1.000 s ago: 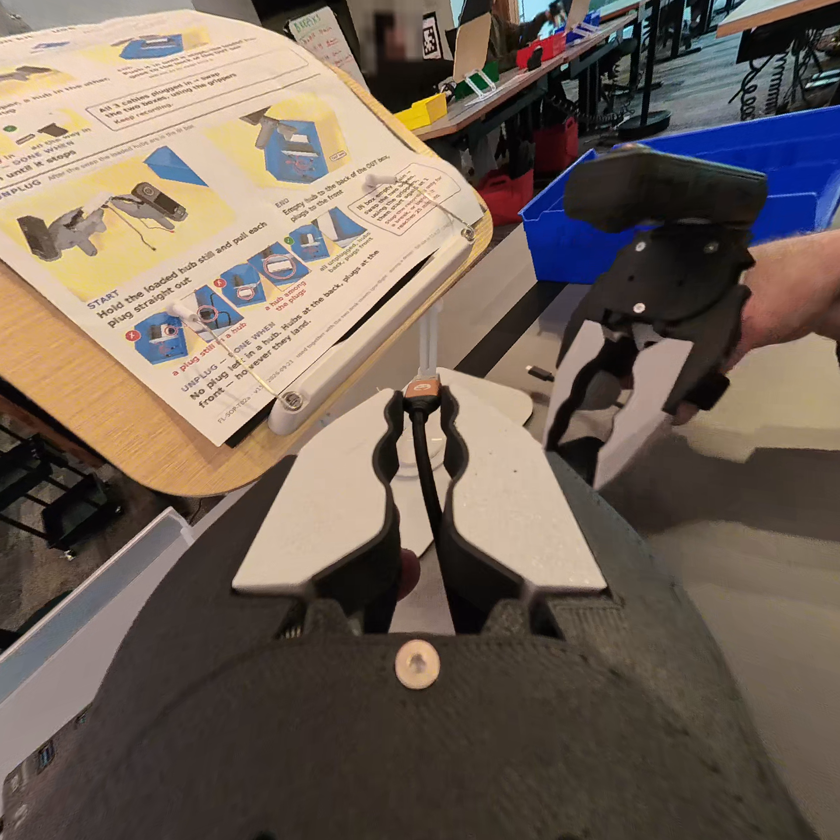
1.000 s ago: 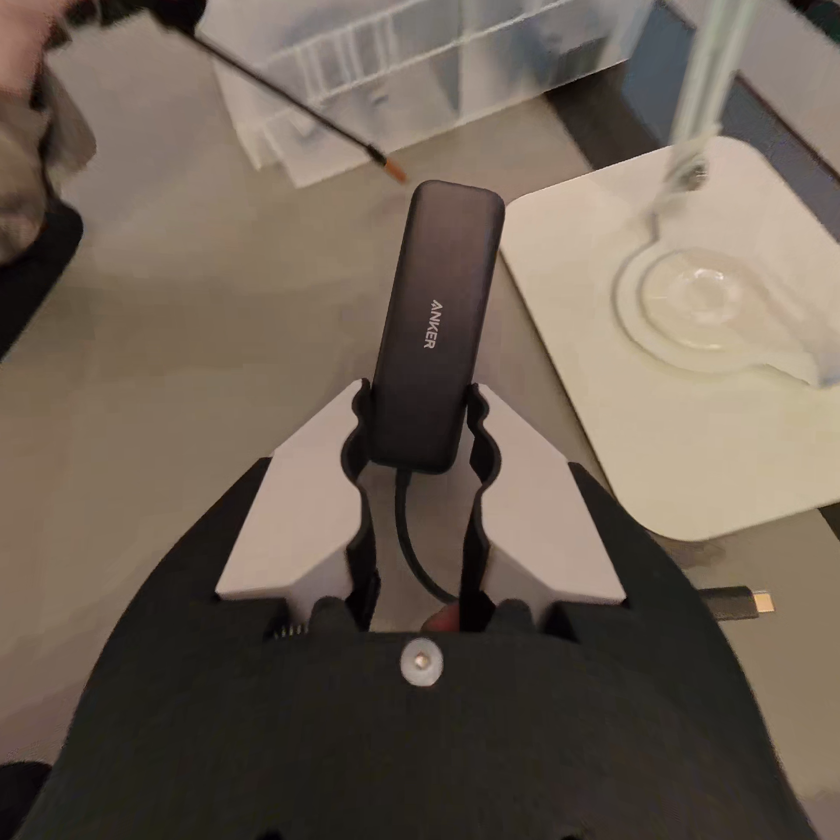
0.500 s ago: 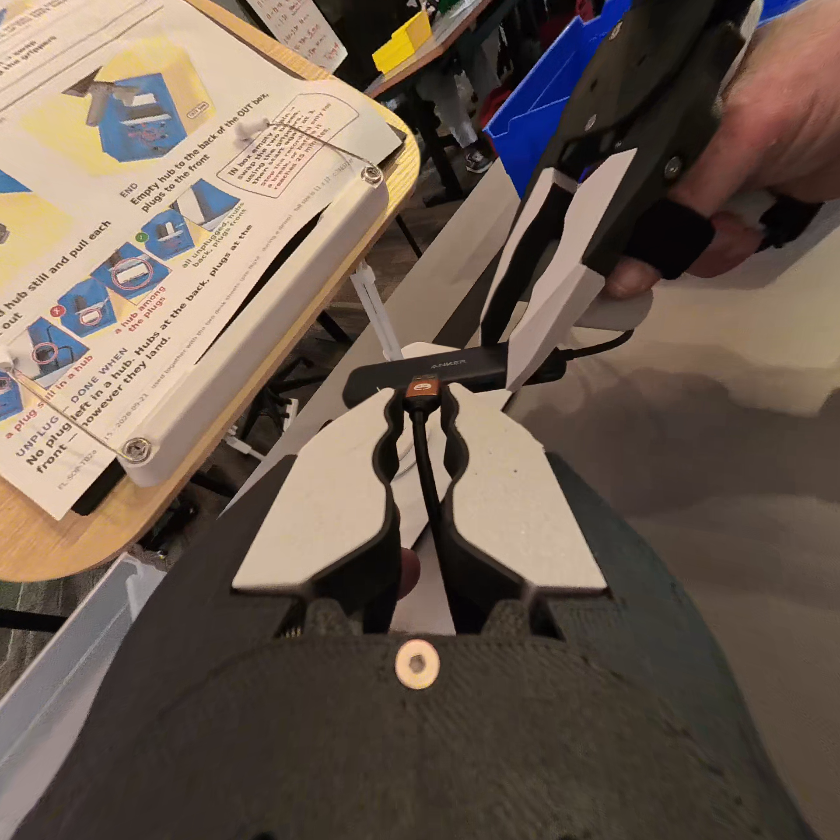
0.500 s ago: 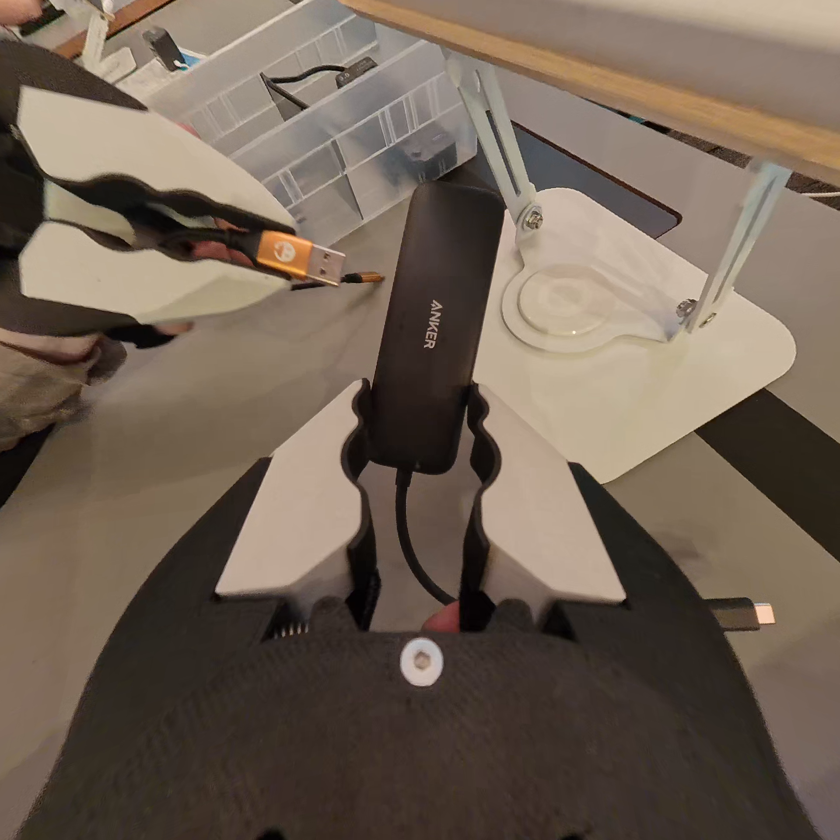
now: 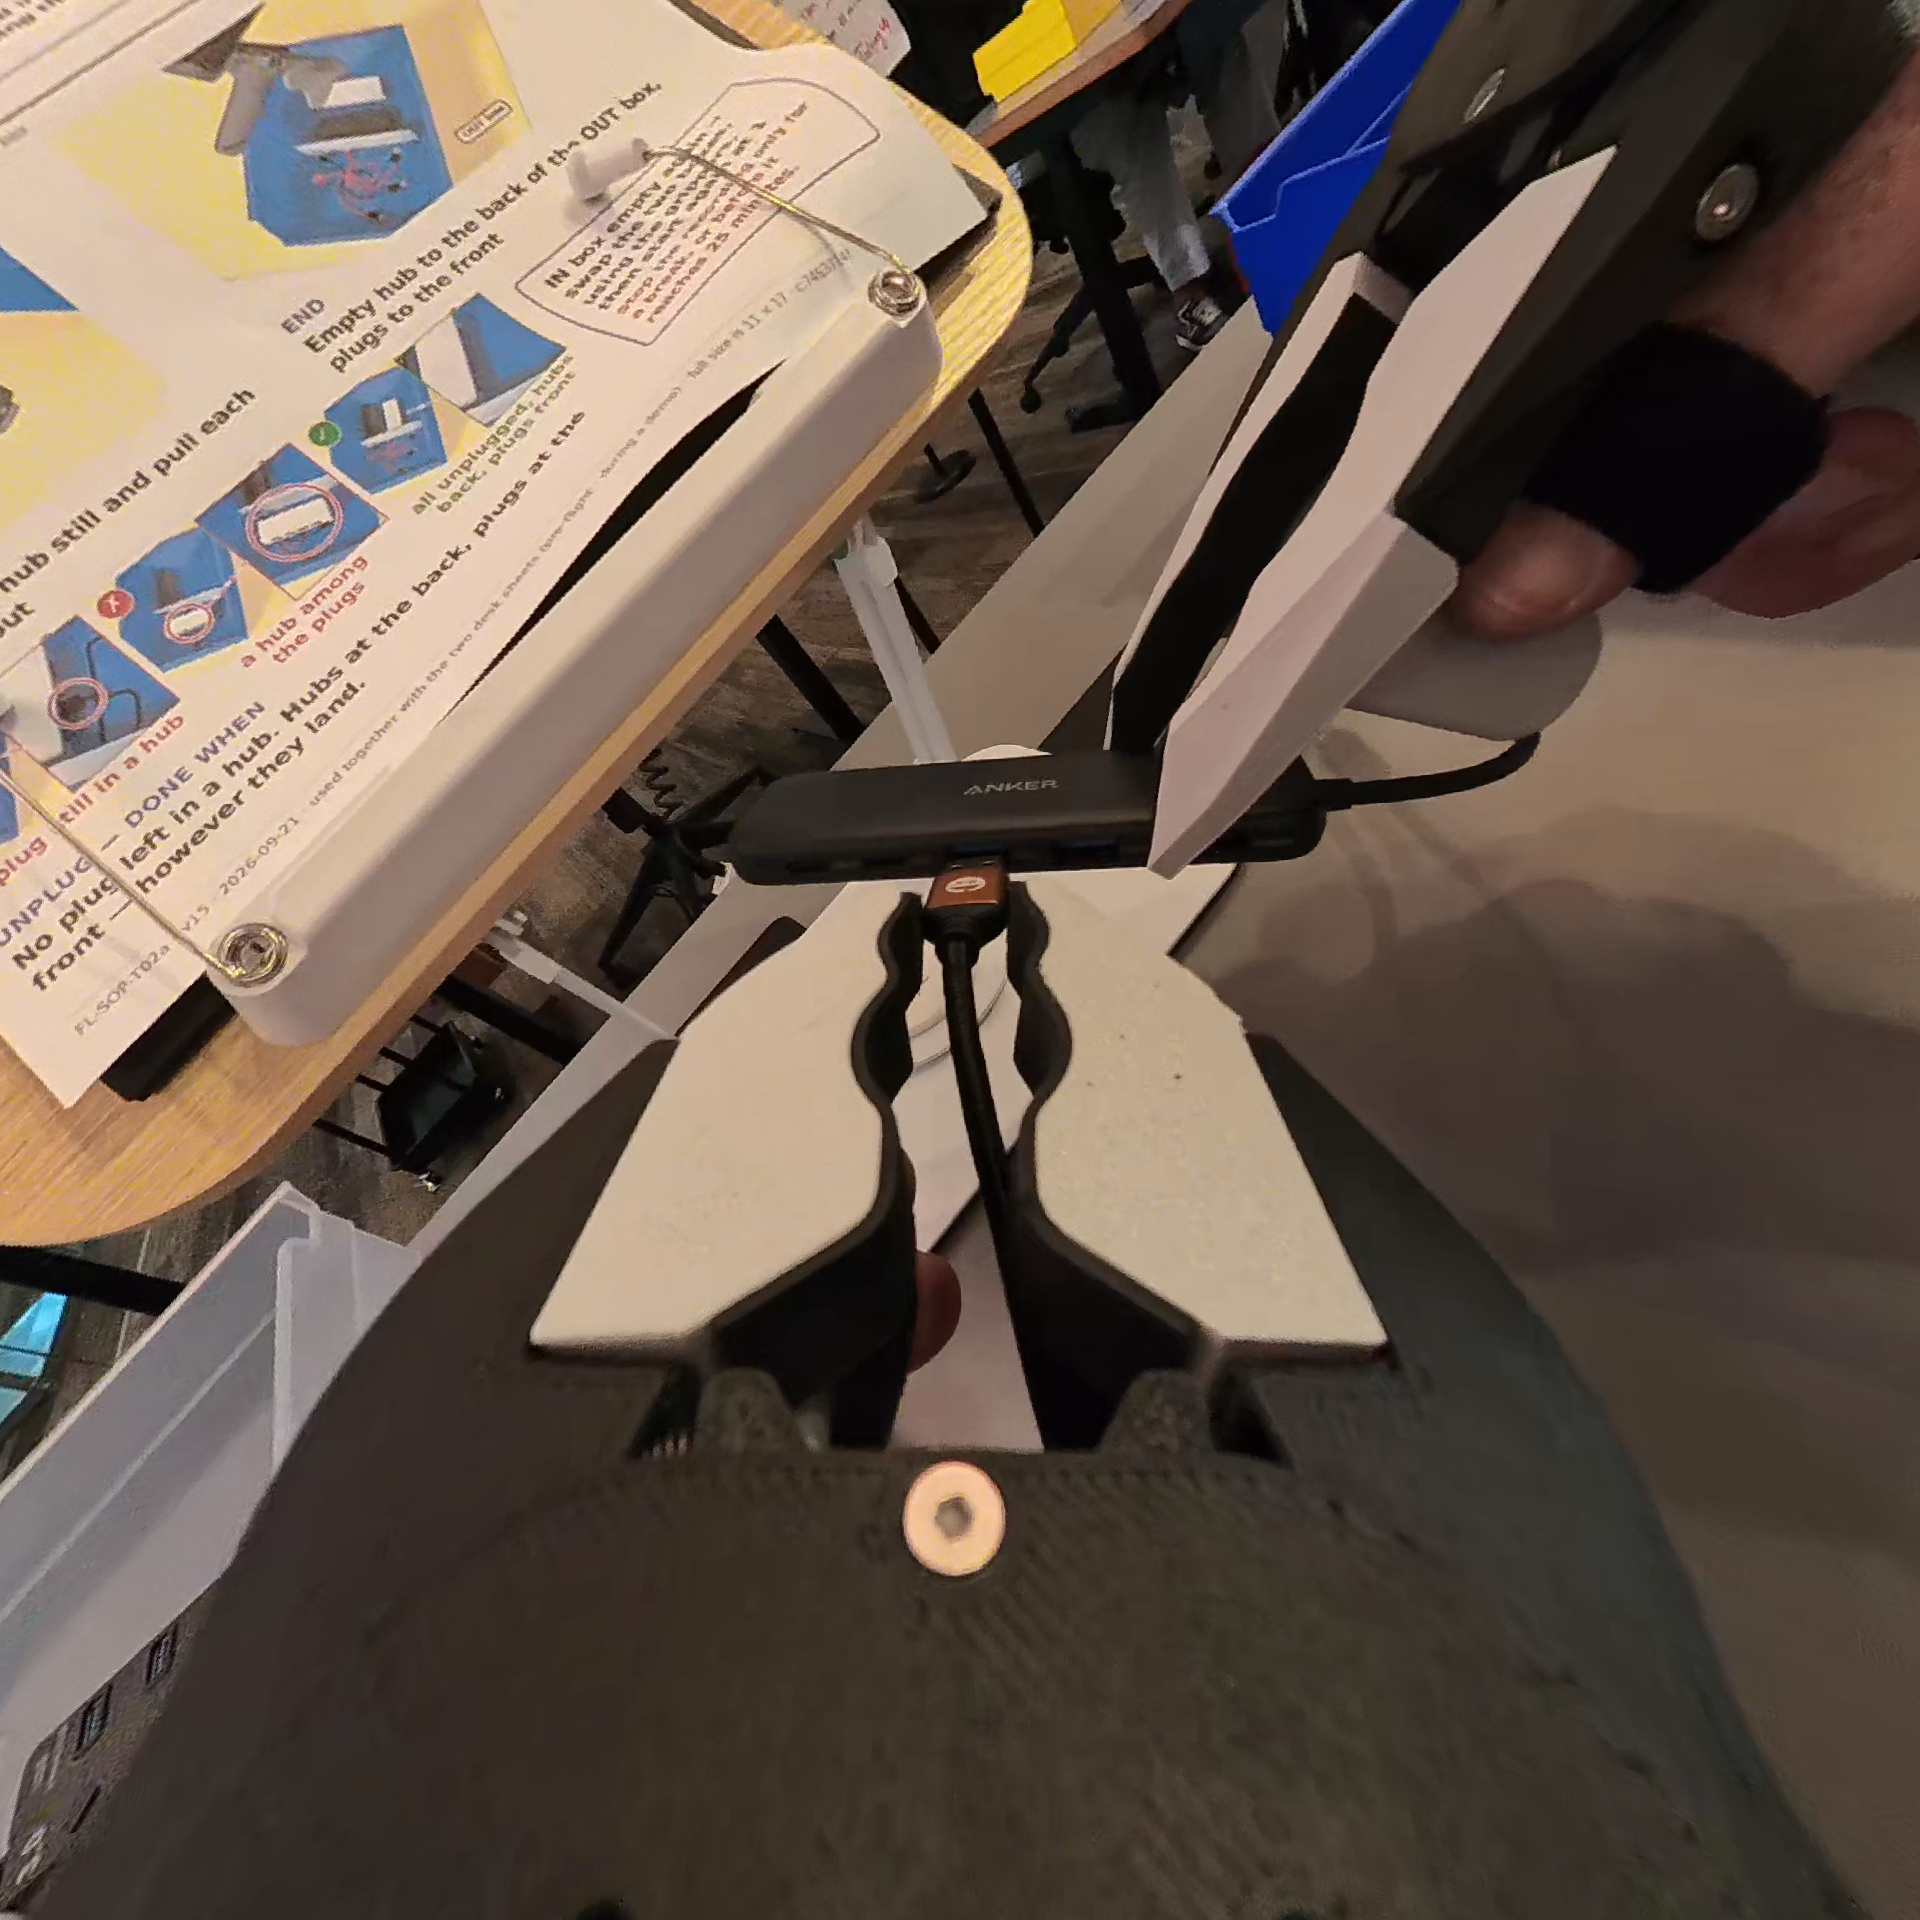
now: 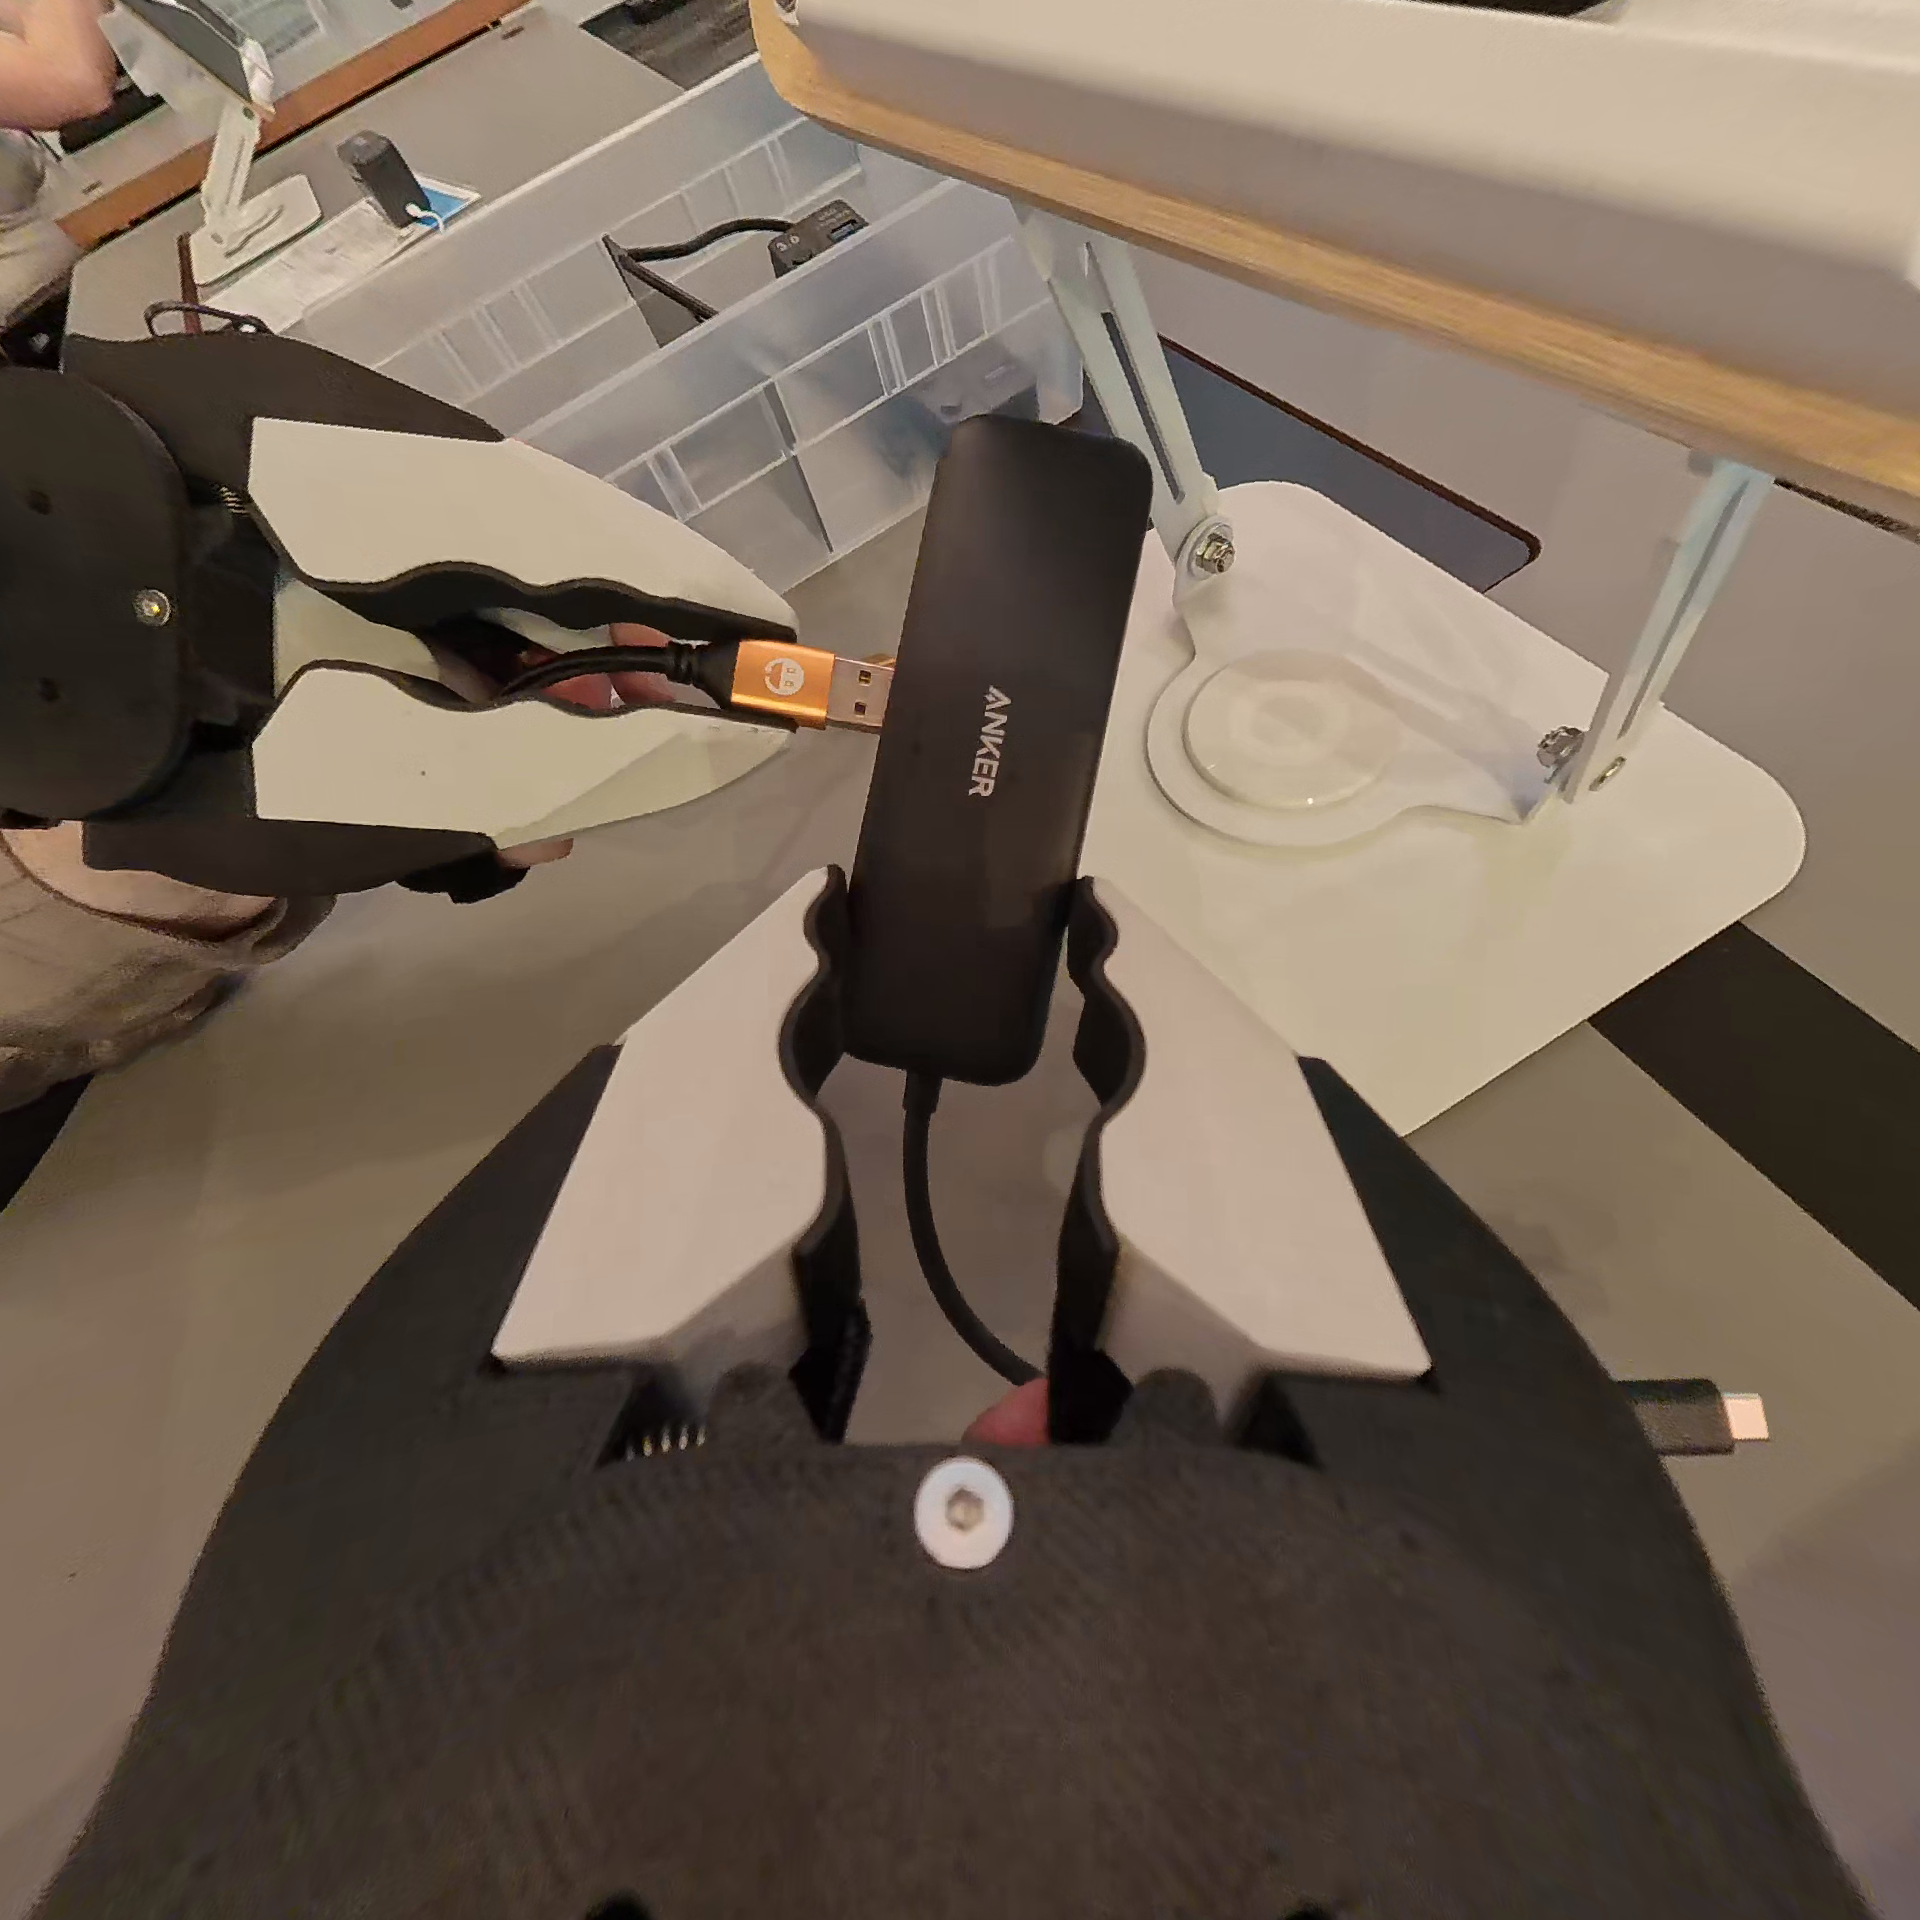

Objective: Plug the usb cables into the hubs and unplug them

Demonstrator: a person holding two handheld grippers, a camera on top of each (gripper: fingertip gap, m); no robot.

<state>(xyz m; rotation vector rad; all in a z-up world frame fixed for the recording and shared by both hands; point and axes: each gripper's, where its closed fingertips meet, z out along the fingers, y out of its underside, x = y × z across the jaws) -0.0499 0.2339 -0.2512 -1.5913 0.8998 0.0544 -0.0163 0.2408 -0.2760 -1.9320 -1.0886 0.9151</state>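
Orange-shelled USB plug (image 6: 788, 684) sits clamped at the tips of the left gripper (image 5: 961, 920), its black cable (image 5: 977, 1060) running back between the jaws; the metal tongue points at the side of the black hub (image 6: 1003, 748) and appears to be just touching or barely entering a port. Right gripper (image 6: 951, 914) is closed on the cable end of the hub, which is held up off the grey tabletop (image 6: 312, 1143), above the edge of a white stand base (image 6: 1455, 914). Judged step: insertion of the plug. To do it well, the tongue should be squared to the port slot in both height and tilt before any push, the push should run straight along the plug's axis, and the right gripper should brace the hub against that push, since it grips only one end and the hub could swing. In the left wrist view the plug's tongue is hidden against the hub's port row (image 5: 935, 857), so depth of entry cannot be confirmed, and the right gripper's white finger (image 5: 1299, 665) covers the hub's right end there. Which port is targeted is hard to tell. The right wrist view does not show the port face at all. A clear divided bin (image 6: 748, 395) behind holds dark items too blurred to identify. A connector (image 6: 1704, 1446) lies at the right edge, partly hidden by the gripper body.
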